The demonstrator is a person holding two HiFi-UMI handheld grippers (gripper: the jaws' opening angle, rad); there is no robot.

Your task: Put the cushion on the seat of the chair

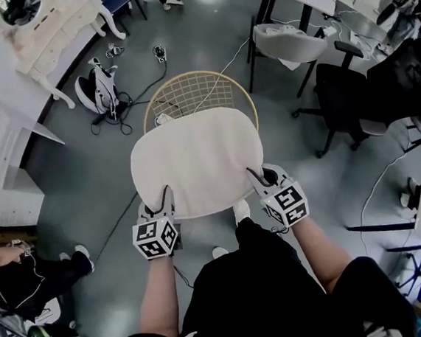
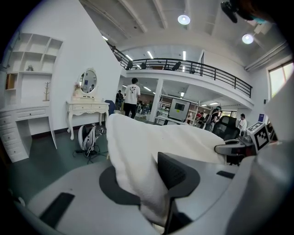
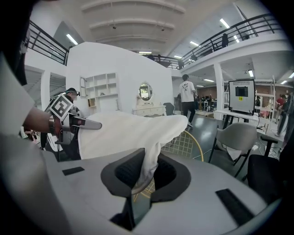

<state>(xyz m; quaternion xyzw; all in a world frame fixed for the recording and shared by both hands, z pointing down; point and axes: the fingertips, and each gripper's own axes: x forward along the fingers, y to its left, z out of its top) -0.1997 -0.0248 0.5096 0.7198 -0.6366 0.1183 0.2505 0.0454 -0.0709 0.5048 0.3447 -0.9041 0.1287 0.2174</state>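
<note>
Gripping one near corner each, the left gripper and right gripper are clamping the cream, rounded fabric cushion between nearly closed jaws. The cushion is stretching forward from them, over the round gold wire-mesh chair standing just beyond.

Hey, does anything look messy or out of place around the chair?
A backpack lies on the floor beside the chair with loose cables sprawled around it, possibly a trip hazard. The cushion looks fine: the left gripper and right gripper hold it by its near edge, not yet on the seat.
</note>
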